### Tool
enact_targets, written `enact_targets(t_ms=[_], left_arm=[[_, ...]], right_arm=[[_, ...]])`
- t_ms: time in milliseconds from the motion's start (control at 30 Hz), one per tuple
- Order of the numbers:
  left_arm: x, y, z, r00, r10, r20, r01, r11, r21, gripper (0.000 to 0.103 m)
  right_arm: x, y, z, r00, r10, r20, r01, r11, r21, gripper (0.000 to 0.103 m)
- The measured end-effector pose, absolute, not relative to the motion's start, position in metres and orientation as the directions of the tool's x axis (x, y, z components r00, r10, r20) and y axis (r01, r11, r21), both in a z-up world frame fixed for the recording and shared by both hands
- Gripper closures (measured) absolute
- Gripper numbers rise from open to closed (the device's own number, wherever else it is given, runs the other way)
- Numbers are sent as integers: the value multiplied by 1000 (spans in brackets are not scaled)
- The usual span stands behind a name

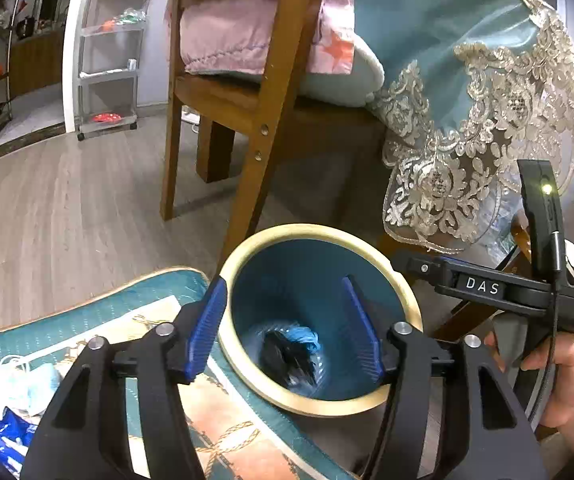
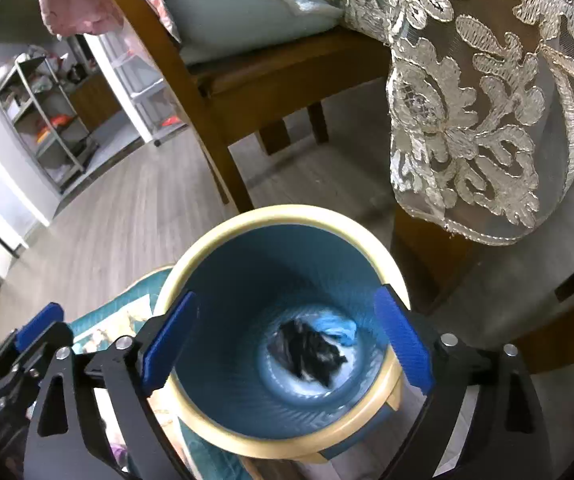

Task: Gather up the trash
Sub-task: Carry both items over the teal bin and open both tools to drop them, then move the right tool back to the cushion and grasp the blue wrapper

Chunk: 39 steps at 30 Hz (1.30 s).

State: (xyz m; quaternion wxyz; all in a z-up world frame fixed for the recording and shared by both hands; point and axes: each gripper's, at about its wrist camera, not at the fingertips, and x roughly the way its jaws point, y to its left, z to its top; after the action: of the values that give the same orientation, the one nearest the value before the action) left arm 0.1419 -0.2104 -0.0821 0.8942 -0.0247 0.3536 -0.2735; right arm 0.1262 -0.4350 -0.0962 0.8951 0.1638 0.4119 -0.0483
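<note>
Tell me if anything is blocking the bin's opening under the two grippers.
Nothing visible does. The bin has no lid, and its mouth is uncovered below the right gripper and the left gripper, both with jaws open and empty. Black and blue trash already lies at the bottom.

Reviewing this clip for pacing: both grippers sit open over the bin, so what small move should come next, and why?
Probably swing the left gripper back toward the pile of scraps on the mat. Both it and the right gripper are open and empty, dark and blue trash already lies in the bin, and that pile looks uncollected.
</note>
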Motion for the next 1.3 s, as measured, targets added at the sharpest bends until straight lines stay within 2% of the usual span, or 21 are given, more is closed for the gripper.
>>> enact_targets(t_ms=[400, 667, 1167, 1300], left_arm=[[115, -173, -52, 654, -466, -595, 445, 874, -195, 34], [90, -134, -35, 704, -400, -587, 401, 906, -136, 19], [67, -26, -27, 757, -183, -627, 215, 976, -26, 8], [69, 5, -30, 764, -122, -633, 124, 991, -41, 7]], right_arm=[[115, -416, -77, 678, 68, -732, 191, 945, 265, 10], [107, -382, -65, 691, 85, -717, 142, 958, 251, 9], [107, -305, -68, 669, 140, -730, 28, 976, 214, 7], [107, -282, -75, 639, 173, -749, -16, 977, 212, 7]])
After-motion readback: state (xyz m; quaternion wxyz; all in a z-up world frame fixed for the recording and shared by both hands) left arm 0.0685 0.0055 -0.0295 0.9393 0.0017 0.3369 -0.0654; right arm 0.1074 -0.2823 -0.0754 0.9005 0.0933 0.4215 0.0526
